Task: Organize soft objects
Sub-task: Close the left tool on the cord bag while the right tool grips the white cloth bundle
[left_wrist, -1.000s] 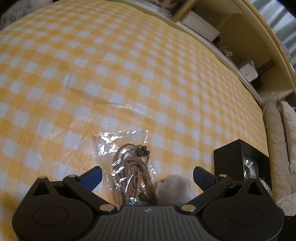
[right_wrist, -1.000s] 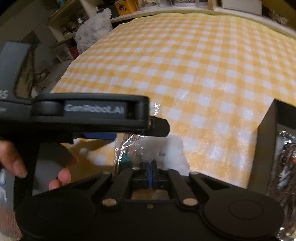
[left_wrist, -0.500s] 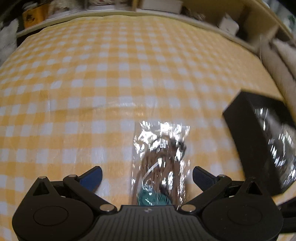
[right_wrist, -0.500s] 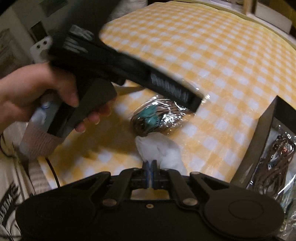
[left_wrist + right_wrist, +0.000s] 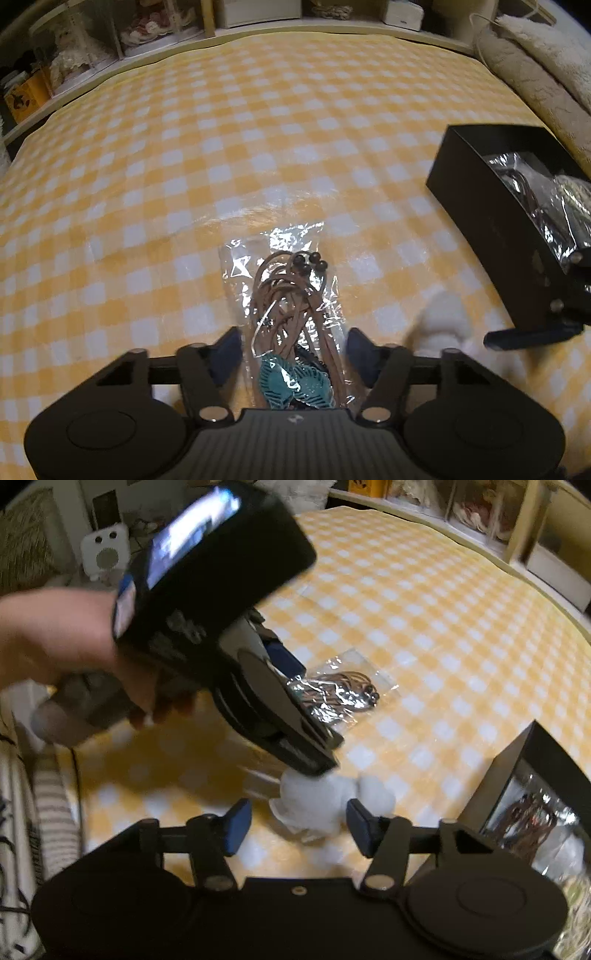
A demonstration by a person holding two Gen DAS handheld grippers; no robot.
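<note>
On the checked cloth point(image 5: 258, 147), the left gripper point(image 5: 293, 343) straddles a clear bag of cords point(image 5: 288, 295). Its jaws have just been closing and now stand half open around the bag, apparently not yet pinching it. Further right, the right gripper point(image 5: 295, 825) has just been opening, half spread about a white fluffy ball point(image 5: 325, 801) it isn't gripping. The black box point(image 5: 491, 206) waits rightmost. This looks like pickup; next comes a firm squeeze, then lifting boxward.

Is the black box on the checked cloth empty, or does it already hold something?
Not empty. The black box is open on top, and shiny clear packets with cords lie inside it.
</note>
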